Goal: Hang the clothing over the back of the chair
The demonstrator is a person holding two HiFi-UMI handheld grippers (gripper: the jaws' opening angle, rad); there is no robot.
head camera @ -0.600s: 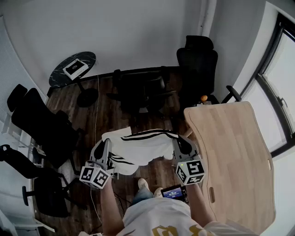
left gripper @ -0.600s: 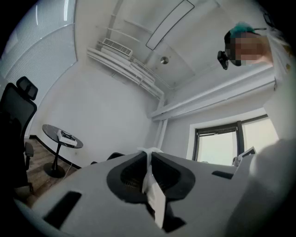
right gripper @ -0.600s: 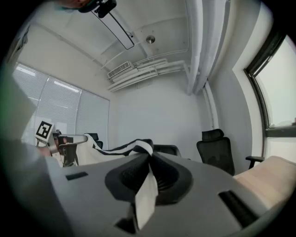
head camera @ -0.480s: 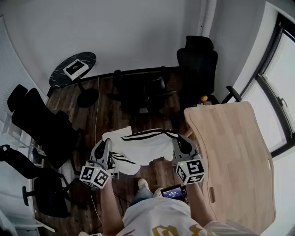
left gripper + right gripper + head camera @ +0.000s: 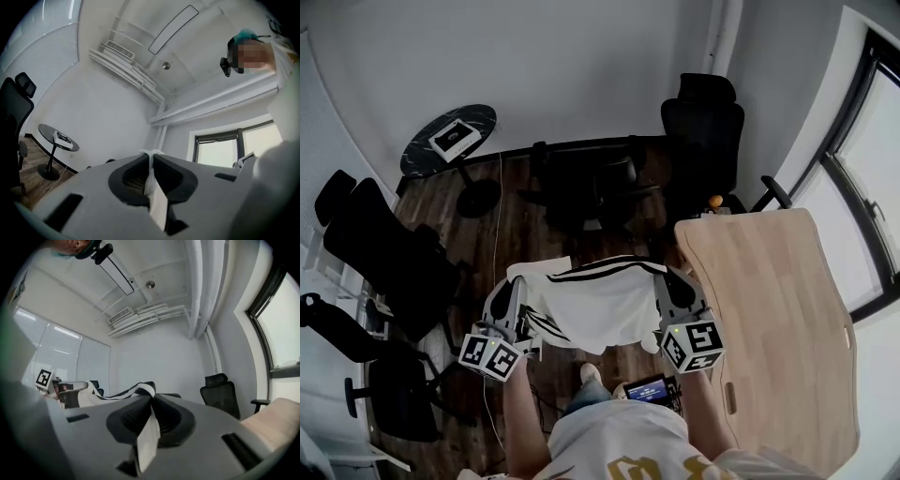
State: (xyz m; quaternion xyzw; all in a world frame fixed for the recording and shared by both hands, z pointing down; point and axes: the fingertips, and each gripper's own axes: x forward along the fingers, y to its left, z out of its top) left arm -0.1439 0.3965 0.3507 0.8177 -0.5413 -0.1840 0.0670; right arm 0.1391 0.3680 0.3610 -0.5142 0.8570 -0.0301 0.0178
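A dark wooden plank floor (image 5: 520, 234) fills the room. A pale wooden desk (image 5: 778, 309) with rounded corners stands at the person's right. A black high-backed office chair (image 5: 703, 127) stands beyond the desk's far end, and a lower black swivel chair (image 5: 586, 183) stands straight ahead. A white garment with black stripes (image 5: 600, 300) hangs stretched in the air above the floor, close to the person and short of that swivel chair. A small round dark side table (image 5: 417, 155) stands at the far left. The left hand-held gripper (image 5: 516, 289) is pressed together, pinching the garment's left edge, with white cloth running between its 2 jaws. The right hand-held gripper (image 5: 667, 281) pinches the garment's right edge in the same way.
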